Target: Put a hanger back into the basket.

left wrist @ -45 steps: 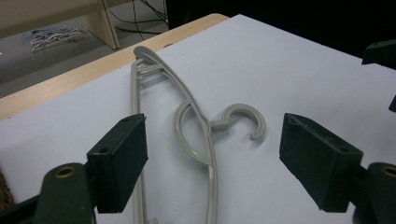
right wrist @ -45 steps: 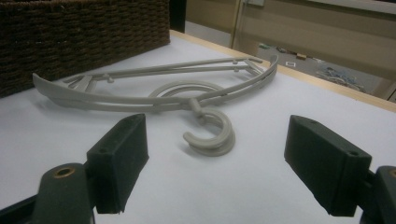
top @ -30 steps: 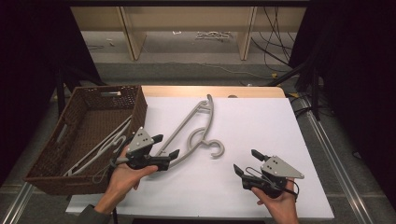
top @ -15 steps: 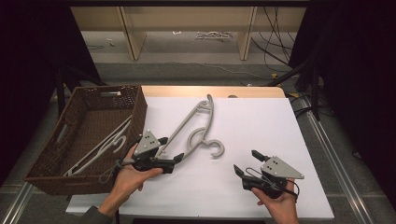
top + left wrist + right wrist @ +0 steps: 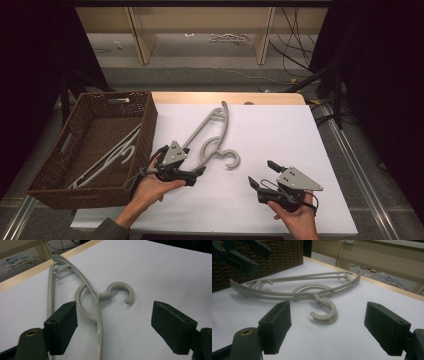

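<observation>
Just beside the left tool point(image 5: 199, 173), a grey plastic clothes hanger with a round open hook point(image 5: 212, 135) is laid flat on the white worktop point(image 5: 280, 130). From the high view the hanger is seen stretching from the tool's tips up and away towards the far edge of the worktop, with its hook point(image 5: 231, 159) lying to the right of the tool. In the left gripper view the left tool is held above the hanger; its jaws are spread wide, have just been closing a little, and nothing is pinched, though the hanger's long arm is seen running up between them close to the left jaw. The right tool point(image 5: 260, 174) is held well apart from the hanger, nearer the front right of the worktop; its jaws are likewise spread, with nothing between them. A brown woven wicker basket point(image 5: 145, 125) is stood at the left, beside the hanger's arm, and pale hangers point(image 5: 107, 159) are seen lying inside it.
</observation>
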Demonstrator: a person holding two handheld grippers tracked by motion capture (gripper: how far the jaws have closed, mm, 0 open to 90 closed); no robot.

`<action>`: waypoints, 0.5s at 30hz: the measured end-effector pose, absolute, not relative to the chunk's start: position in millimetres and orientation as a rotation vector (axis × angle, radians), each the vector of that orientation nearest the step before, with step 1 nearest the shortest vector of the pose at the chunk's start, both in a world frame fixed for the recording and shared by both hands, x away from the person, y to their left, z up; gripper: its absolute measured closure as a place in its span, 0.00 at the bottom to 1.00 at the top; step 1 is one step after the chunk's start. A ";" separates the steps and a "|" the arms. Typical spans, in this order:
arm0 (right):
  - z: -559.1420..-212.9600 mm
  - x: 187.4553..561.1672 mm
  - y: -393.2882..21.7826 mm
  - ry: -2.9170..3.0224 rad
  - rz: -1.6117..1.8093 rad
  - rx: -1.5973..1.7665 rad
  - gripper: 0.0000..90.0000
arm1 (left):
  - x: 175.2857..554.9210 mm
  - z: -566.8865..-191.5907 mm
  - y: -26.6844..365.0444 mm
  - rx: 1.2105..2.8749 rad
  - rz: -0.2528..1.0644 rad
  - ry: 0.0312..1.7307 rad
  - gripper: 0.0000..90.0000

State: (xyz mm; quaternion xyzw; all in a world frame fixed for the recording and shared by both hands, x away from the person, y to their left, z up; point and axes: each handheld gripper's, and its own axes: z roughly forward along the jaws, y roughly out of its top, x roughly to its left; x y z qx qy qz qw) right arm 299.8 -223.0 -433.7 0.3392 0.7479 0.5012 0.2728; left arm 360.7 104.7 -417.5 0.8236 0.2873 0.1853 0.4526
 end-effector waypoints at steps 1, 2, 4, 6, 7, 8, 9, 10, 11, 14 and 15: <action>-433.3 299.6 -223.2 2.013 1.348 0.915 0.25 | 362.6 -419.1 100.9 2.030 0.457 0.709 0.28; -433.3 300.8 -223.6 1.997 1.348 0.892 0.25 | 365.3 -419.7 98.9 2.061 0.455 0.687 0.28; -433.3 300.8 -223.6 1.996 1.349 0.891 0.25 | 367.8 -421.1 95.5 2.076 0.459 0.676 0.28; -434.9 300.9 -222.6 1.998 1.376 0.908 0.25 | 376.4 -425.3 85.2 2.111 0.464 0.652 0.27; -432.6 299.3 -224.7 2.022 1.336 0.919 0.25 | 379.9 -426.8 81.8 2.116 0.458 0.651 0.27; -433.2 301.1 -224.1 1.988 1.352 0.895 0.25 | 383.2 -427.5 79.3 2.127 0.459 0.651 0.27; -433.1 300.9 -223.9 1.987 1.355 0.894 0.25 | 386.4 -429.0 76.3 2.131 0.459 0.655 0.27; -433.3 300.9 -223.8 1.989 1.353 0.893 0.25 | 386.4 -429.0 76.3 2.131 0.459 0.655 0.27; -433.6 300.8 -223.8 1.992 1.351 0.893 0.25 | 393.1 -431.9 71.7 2.146 0.462 0.652 0.27; -432.9 300.4 -224.1 2.000 1.351 0.893 0.25 | 399.9 -434.5 68.5 2.167 0.464 0.656 0.28; -433.3 300.8 -223.9 1.991 1.355 0.893 0.25 | 406.4 -436.9 66.4 2.184 0.463 0.660 0.28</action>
